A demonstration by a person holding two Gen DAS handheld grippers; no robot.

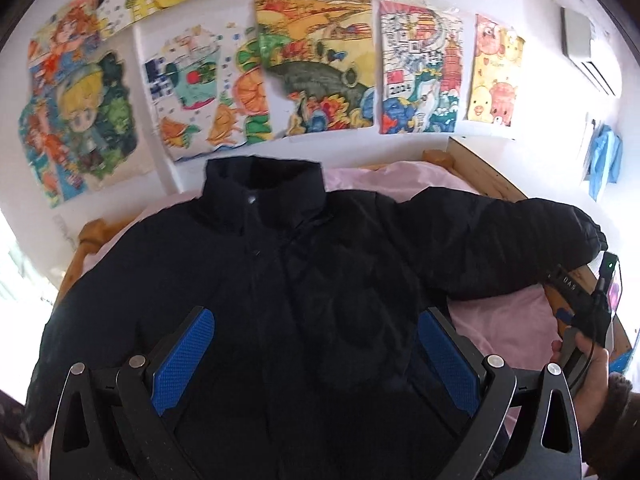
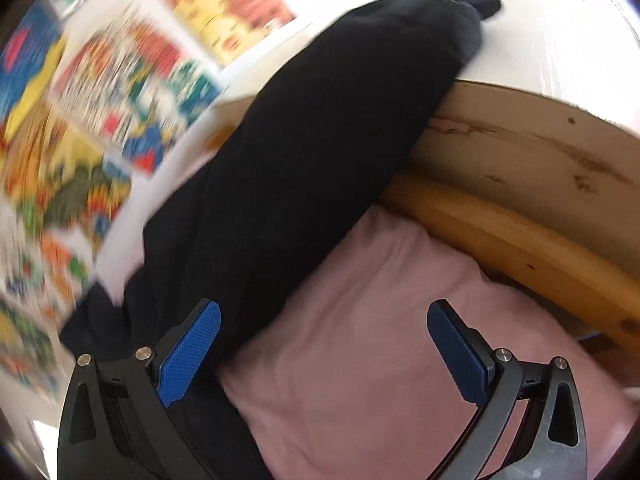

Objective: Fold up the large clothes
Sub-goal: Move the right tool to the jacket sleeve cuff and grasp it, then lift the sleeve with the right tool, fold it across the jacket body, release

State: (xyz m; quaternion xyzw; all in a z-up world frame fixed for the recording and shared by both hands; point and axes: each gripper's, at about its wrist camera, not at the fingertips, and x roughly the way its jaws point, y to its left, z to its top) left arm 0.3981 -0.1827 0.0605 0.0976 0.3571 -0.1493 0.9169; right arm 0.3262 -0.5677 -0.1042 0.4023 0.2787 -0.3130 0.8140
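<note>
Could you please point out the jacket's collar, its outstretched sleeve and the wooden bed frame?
Collar (image 1: 262, 186), left wrist view, on its upright front.
Sleeve (image 2: 320, 152), right wrist view, on its middle.
Bed frame (image 2: 520, 152), right wrist view, on the wooden side board.

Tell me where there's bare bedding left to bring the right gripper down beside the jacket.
Free: the pink sheet between the jacket's outstretched sleeve and the wooden bed rail, right under the open right gripper. Crowded: the middle of the bed, covered by the black jacket, with the open left gripper over it.
</note>
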